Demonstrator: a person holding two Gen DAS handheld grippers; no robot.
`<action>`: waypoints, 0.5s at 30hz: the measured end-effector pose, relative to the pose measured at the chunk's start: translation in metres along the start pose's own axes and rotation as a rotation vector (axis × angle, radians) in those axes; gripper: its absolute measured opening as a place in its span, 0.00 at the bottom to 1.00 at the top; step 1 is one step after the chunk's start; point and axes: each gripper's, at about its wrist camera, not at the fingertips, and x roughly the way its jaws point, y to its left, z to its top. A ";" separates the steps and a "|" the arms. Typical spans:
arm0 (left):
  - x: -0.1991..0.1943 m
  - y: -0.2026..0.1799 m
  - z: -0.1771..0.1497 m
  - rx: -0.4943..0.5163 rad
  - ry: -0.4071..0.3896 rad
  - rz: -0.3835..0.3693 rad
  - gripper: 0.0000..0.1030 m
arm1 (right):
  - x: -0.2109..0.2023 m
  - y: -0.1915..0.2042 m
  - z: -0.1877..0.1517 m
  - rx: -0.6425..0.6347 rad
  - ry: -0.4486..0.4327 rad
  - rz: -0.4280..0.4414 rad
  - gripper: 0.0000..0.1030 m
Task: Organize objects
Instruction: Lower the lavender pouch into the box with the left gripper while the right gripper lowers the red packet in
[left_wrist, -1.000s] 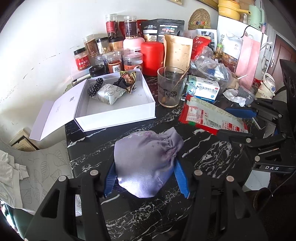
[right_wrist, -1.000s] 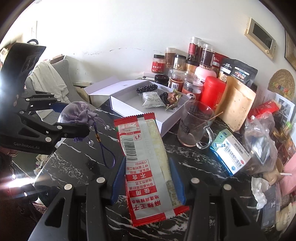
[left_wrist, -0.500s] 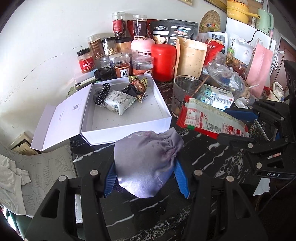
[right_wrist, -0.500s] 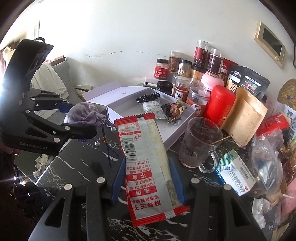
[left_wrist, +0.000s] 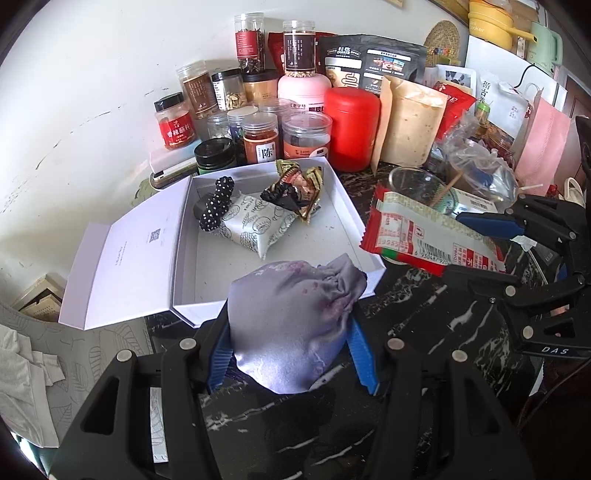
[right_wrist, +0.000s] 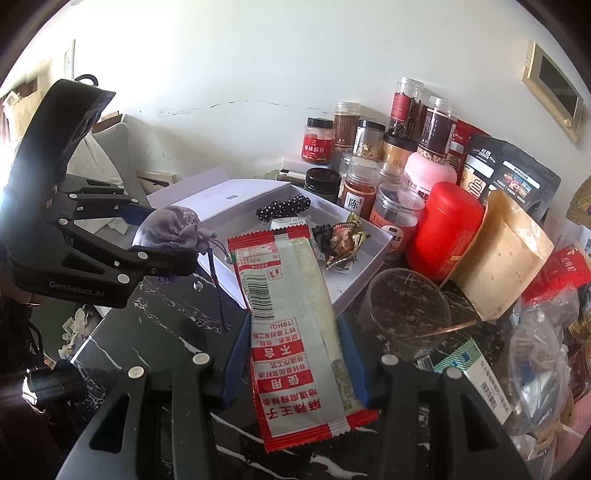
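Observation:
My left gripper (left_wrist: 291, 350) is shut on a lavender drawstring pouch (left_wrist: 291, 317) and holds it over the near edge of an open white box (left_wrist: 343, 199). The box holds a black beaded bracelet (left_wrist: 216, 203), a white patterned packet (left_wrist: 255, 225) and a dark snack wrapper (left_wrist: 295, 188). My right gripper (right_wrist: 291, 354) is shut on a long red-and-white snack packet (right_wrist: 291, 332), its far end over the box (right_wrist: 369, 269). The right wrist view shows the left gripper (right_wrist: 173, 240) with the pouch (right_wrist: 168, 229) and its cord hanging. The left wrist view shows the right gripper (left_wrist: 476, 247) with the packet (left_wrist: 424, 236).
Spice jars (left_wrist: 258, 140), a red canister (left_wrist: 352, 129), a tan pouch (left_wrist: 410, 129) and a black bag stand behind the box against the wall. A glass mug (right_wrist: 404, 314) and a medicine box (right_wrist: 476, 373) sit right of it. The box lid (left_wrist: 122, 266) lies open to the left.
Both grippers have moved forward toward the white box, each still holding its item. The pouch and the packet's far end now reach over the box edge.

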 end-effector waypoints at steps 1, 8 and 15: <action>0.002 0.002 0.003 0.002 0.001 0.002 0.52 | 0.003 -0.001 0.003 -0.003 -0.002 0.002 0.47; 0.014 0.023 0.028 0.019 -0.014 0.024 0.52 | 0.022 -0.007 0.025 -0.025 -0.010 -0.007 0.47; 0.028 0.036 0.052 0.040 -0.019 0.041 0.52 | 0.037 -0.016 0.047 -0.037 -0.024 -0.005 0.47</action>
